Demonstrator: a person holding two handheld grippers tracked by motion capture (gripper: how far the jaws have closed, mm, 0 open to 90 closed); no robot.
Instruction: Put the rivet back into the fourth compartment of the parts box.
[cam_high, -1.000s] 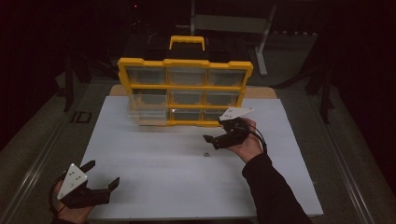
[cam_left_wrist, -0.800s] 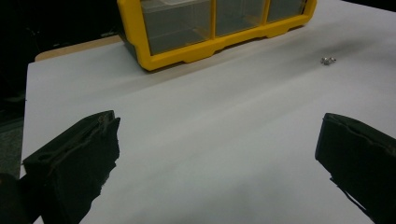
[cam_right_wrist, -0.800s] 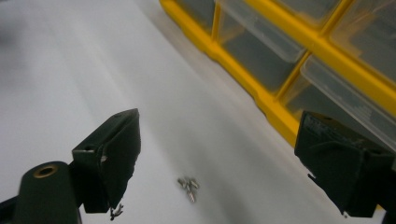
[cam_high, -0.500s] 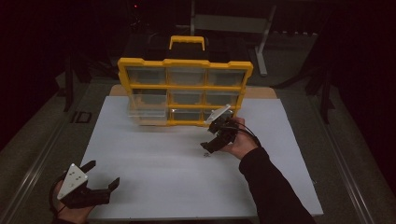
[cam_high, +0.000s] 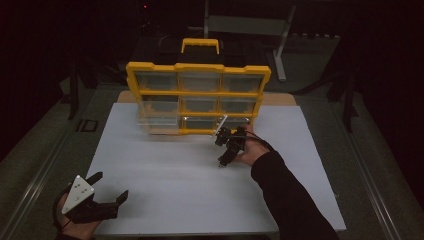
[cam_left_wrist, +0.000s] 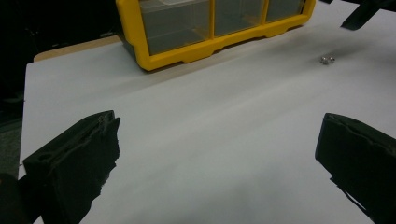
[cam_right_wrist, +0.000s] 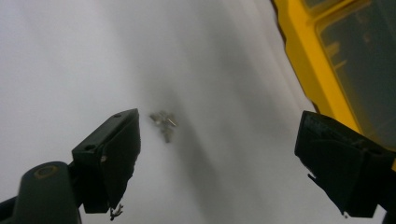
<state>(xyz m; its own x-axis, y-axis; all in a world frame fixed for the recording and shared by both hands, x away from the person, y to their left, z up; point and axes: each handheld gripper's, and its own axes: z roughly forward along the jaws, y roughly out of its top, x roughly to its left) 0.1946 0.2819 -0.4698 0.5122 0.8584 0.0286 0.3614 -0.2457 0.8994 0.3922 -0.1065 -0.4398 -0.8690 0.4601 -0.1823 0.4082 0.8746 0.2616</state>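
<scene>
We log the right gripper (cam_right_wrist: 217, 163), jaws spread, over a small silvery metal fastener (cam_right_wrist: 163, 122); yellow plastic drawer organizer (cam_right_wrist: 322, 79) beyond. Left gripper (cam_left_wrist: 217, 158) released.

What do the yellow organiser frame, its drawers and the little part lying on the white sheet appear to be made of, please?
Organiser frame: probably moulded plastic, opaque yellow with a soft sheen and rounded edges. Drawers: clear, slightly smoky plastic, since one sees into them. Small part: likely metal, silvery with bright glints; too blurred to say more.
</scene>
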